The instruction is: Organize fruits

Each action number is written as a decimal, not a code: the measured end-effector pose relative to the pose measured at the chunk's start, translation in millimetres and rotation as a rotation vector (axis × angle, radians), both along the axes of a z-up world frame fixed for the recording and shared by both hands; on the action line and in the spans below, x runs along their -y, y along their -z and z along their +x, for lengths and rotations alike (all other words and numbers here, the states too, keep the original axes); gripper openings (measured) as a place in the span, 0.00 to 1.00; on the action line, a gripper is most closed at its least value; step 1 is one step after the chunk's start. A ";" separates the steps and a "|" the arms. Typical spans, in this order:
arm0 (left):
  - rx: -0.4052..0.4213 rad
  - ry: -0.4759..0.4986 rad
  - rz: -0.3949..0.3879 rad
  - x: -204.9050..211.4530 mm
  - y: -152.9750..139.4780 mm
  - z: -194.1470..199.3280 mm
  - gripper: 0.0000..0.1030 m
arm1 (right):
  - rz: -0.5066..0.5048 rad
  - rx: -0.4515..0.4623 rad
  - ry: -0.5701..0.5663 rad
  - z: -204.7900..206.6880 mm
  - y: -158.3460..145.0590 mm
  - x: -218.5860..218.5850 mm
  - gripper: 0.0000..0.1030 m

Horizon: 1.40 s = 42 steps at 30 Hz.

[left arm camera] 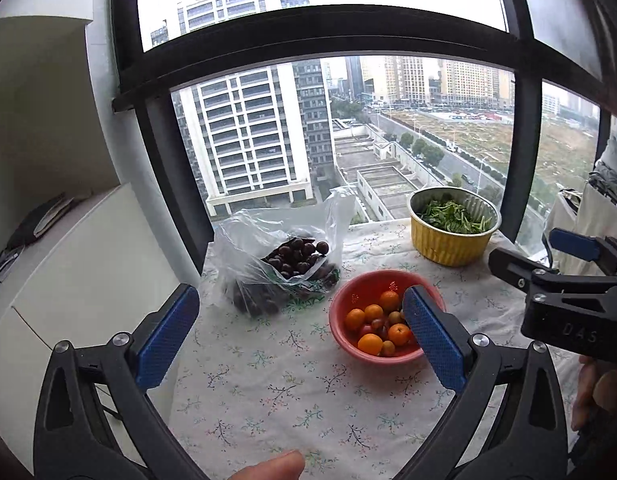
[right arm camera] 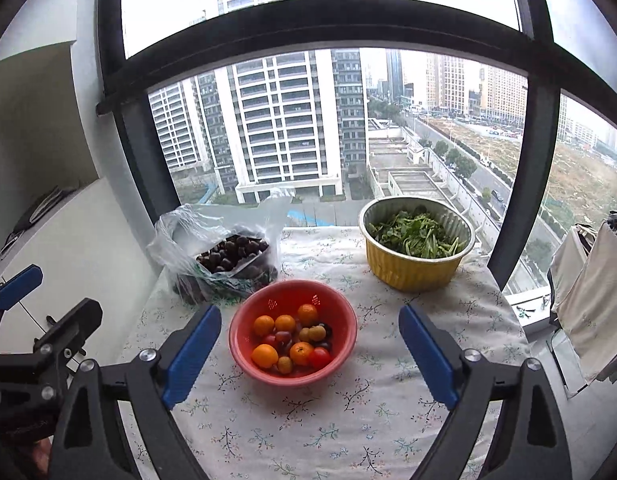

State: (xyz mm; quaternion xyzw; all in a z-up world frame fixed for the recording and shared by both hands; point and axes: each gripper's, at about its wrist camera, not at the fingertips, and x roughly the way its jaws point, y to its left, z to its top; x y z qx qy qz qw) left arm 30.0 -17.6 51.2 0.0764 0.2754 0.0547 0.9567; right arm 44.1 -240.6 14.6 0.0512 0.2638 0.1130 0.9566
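Note:
A pink colander bowl [left arm camera: 348, 344] [right arm camera: 340, 312] holds small oranges [left arm camera: 370, 343] [right arm camera: 265, 355], cherry tomatoes [right arm camera: 319, 357] and other small fruits. It stands mid-table on a floral cloth. A clear plastic bag [left arm camera: 268, 240] [right arm camera: 196, 232] of dark chestnuts lies behind it to the left. My left gripper [left arm camera: 300, 332] is open and empty, above the cloth in front of the bag and bowl. My right gripper [right arm camera: 308, 344] is open and empty, its fingers either side of the bowl, held above it. The right gripper also shows in the left wrist view [left arm camera: 528, 256].
A yellow foil bowl [left arm camera: 452, 240] [right arm camera: 416, 268] of green leaves stands at the back right by the window. A white cabinet [left arm camera: 68, 264] is left of the table. Cloth hangs at the right [right arm camera: 588, 300]. The floral tablecloth [right arm camera: 308, 432] covers the table.

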 end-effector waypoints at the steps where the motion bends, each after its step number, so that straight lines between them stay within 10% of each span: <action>1: -0.004 -0.025 0.018 0.8 -3.4 -2.4 1.00 | 0.001 0.046 0.012 -8.7 -10.9 1.0 0.98; 6: -0.010 0.001 -0.016 -2.4 -17.7 -19.1 1.00 | -0.031 0.189 0.040 -41.3 -50.6 -0.1 1.00; 14: -0.193 0.110 -0.242 -10.3 -10.3 -14.3 1.00 | -0.088 0.139 0.030 -65.6 -49.3 -6.7 1.00; 42: -0.436 -0.022 -0.213 -26.2 75.6 6.2 1.00 | -0.176 -0.257 0.055 -59.5 16.9 -10.6 1.00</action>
